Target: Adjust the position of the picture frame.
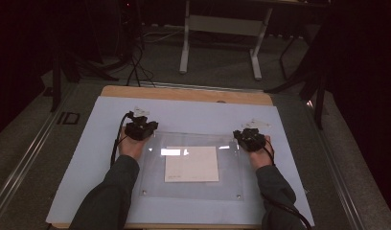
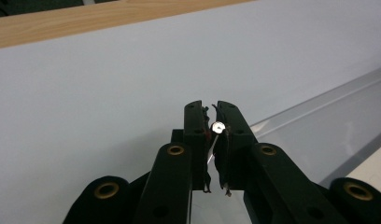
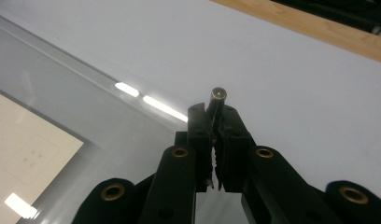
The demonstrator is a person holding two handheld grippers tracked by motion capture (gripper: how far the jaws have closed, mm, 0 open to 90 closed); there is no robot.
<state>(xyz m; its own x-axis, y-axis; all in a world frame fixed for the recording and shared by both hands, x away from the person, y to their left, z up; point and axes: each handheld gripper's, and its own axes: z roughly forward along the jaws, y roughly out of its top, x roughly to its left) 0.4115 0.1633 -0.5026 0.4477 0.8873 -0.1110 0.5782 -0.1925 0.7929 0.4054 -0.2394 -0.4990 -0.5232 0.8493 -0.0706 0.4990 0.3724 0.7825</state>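
On clear panel [image 1: 193, 189] | paper sheet [image 1: 191, 164] beneath | grippers pinch far-corner metal pins [image 3: 218, 97]

The tool's [image 3: 215, 122] closed jaws hide most of the metal pin [image 3: 218, 95].

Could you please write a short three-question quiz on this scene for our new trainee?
1. True or false: the sheet of paper lies under the clear panel.
2. What does the right hand-held gripper hold between its jaws? A) a pen B) a small metal pin C) nothing
3. At which far corner of the clear panel is the left hand-held gripper?

Key: 1 true. 2 B. 3 The far left corner, with a small shiny pin pinched in its jaws.
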